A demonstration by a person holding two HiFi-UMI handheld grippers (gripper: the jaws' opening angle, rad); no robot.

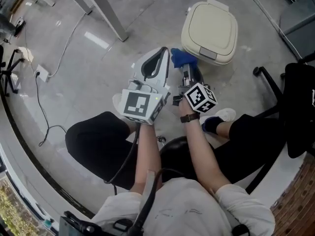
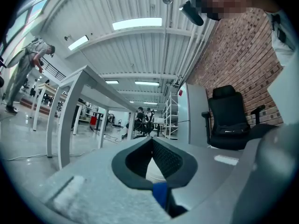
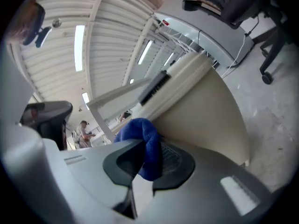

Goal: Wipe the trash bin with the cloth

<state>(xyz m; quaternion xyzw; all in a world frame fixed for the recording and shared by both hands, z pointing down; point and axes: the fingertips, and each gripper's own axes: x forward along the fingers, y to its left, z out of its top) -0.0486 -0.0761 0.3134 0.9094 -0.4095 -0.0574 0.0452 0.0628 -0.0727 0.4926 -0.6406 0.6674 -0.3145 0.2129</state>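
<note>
Right gripper view shows the blue cloth (image 3: 141, 136) bunched and pinched between the closed jaws of the right gripper (image 3: 150, 157), with a fold of it bulging out above them. Just beyond the cloth rises the cream side of the trash bin (image 3: 208, 111), its lid shut; the cloth looks pressed against that side, though contact is not certain.

From the head view, the bin (image 1: 209, 31) stands on the grey glossy floor (image 1: 88, 77), far and a little right of the person, and the cloth sits at its near left corner.

The left gripper (image 1: 165, 50) is held just left of the right one, apart from the bin. In its own view the jaw tips meet and nothing is held between them.

The person is seated, both forearms reaching forward, one white shoe (image 1: 224, 116) near the right gripper's marker cube. A black office chair (image 1: 295, 107) stands at the right, a white table leg (image 1: 106, 11) at the far left, and a floor socket (image 1: 42, 74) with a cable lies further left.
</note>
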